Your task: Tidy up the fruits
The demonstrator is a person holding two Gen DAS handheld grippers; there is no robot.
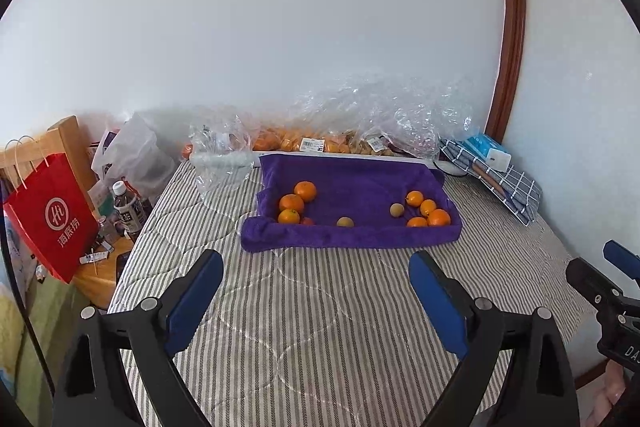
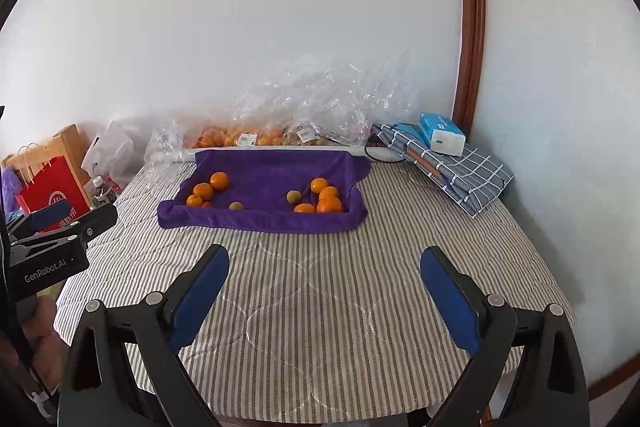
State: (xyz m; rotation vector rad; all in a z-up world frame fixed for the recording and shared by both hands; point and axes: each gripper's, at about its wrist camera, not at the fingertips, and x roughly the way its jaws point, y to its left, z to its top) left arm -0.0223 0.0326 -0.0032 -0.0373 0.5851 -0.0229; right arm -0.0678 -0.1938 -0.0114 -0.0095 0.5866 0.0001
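Two groups of oranges lie in a purple towel [image 1: 352, 187] whose edges are rolled up like a tray, at the middle of the left wrist view. The left group of oranges [image 1: 294, 203] sits near the towel's left edge, three together with a smaller reddish piece just beside them. The right group of oranges [image 1: 426, 213] sits near its right edge. Between the groups lie two small pale fruits [image 1: 345, 222], apart from each other. The towel rests on a striped bed cover [image 1: 320, 307]. Along the wall behind it are clear plastic bags [image 1: 380, 115] with more fruit inside. A red paper bag [image 1: 52, 219] hangs at the left edge, and a checked cloth [image 1: 500, 179] with a tissue pack on it lies at the right. The left gripper [image 1: 316, 269] fills the bottom of the frame, its blue pads spread wide with nothing between them, well short of the towel. The other tool shows at the lower right edge.

In the right wrist view the towel [image 2: 272, 167] lies above the middle, the fruit in it arranged the same way: oranges at left [image 2: 204, 191], oranges at right [image 2: 324, 201]. The right gripper [image 2: 324, 267] stands wide open and empty over the striped cover [image 2: 320, 307]. The left tool shows at the left edge, with part of a hand [image 2: 44, 331] below it.
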